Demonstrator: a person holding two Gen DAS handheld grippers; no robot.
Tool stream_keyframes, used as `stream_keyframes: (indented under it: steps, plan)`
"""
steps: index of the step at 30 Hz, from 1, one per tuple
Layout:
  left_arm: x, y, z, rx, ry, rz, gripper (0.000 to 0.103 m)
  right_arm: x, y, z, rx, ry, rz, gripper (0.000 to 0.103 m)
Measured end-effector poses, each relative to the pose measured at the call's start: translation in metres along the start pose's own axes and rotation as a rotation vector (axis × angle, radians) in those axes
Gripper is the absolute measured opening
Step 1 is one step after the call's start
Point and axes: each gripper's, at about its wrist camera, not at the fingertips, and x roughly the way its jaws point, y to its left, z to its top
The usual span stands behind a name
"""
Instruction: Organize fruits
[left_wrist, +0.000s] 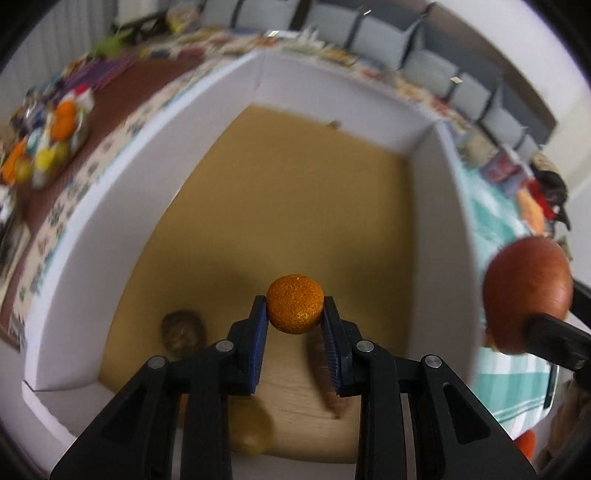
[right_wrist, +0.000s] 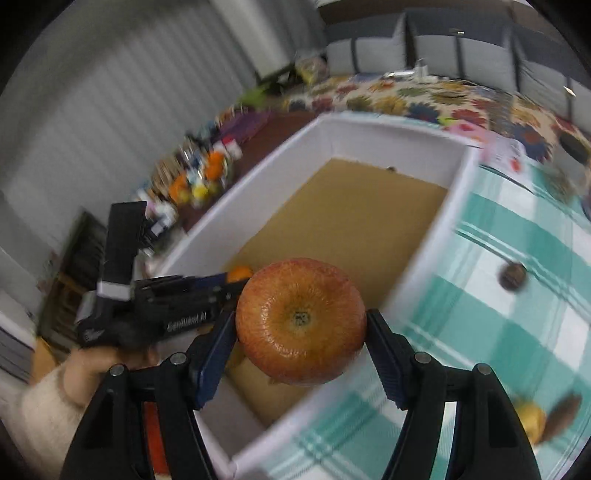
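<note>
My left gripper (left_wrist: 294, 312) is shut on a small orange (left_wrist: 294, 308) and holds it above the brown floor of a white-walled box (left_wrist: 62, 273). On the box floor lie a brown fruit (left_wrist: 183, 332) and a yellowish fruit (left_wrist: 251, 430), partly hidden by my fingers. My right gripper (right_wrist: 301, 332) is shut on a red apple (right_wrist: 301, 319) over the near right corner of the box (right_wrist: 458, 184). The apple also shows in the left wrist view (left_wrist: 526, 293). The left gripper body (right_wrist: 155, 302) and its orange (right_wrist: 239, 274) show in the right wrist view.
A teal checked cloth (right_wrist: 498, 332) covers the table right of the box, with a small brown fruit (right_wrist: 511, 277), a yellow fruit (right_wrist: 532, 421) and a brown one (right_wrist: 563, 410) on it. A bag of mixed fruit (left_wrist: 55, 144) lies far left. Grey cushions line the back.
</note>
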Motion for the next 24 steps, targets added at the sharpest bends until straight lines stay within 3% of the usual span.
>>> stream_keyframes:
  steps: [7,8,10,11,12,14,17,20,24]
  plan:
    - [0.023,0.011,-0.005,-0.034,0.069,0.050,0.031,0.085,0.011,0.009,-0.121,0.161,-0.170,0.070]
    - [0.024,0.014,-0.006,-0.038,0.070,0.055,0.035,0.088,0.010,0.009,-0.128,0.167,-0.184,0.070]
    - [0.021,0.014,-0.004,-0.046,0.051,0.056,0.057,0.093,0.005,0.009,-0.123,0.166,-0.205,0.070]
    - [0.015,0.013,-0.001,-0.047,0.026,0.066,0.072,0.089,0.004,0.010,-0.117,0.137,-0.204,0.074]
    - [0.005,0.013,0.001,-0.050,-0.014,0.078,0.074,0.082,0.003,0.015,-0.111,0.101,-0.203,0.084]
    - [-0.025,0.009,0.008,-0.058,-0.115,0.076,0.074,0.057,0.001,0.023,-0.099,0.021,-0.204,0.093]
    - [-0.074,-0.009,0.014,-0.051,-0.270,0.057,0.079,0.002,0.004,0.031,-0.119,-0.121,-0.237,0.095]
    - [-0.117,-0.042,0.012,0.005,-0.411,0.021,0.082,-0.058,0.000,0.027,-0.122,-0.248,-0.299,0.103]
    - [-0.152,-0.098,-0.016,0.098,-0.523,-0.078,0.085,-0.127,-0.016,-0.009,-0.106,-0.372,-0.384,0.103]
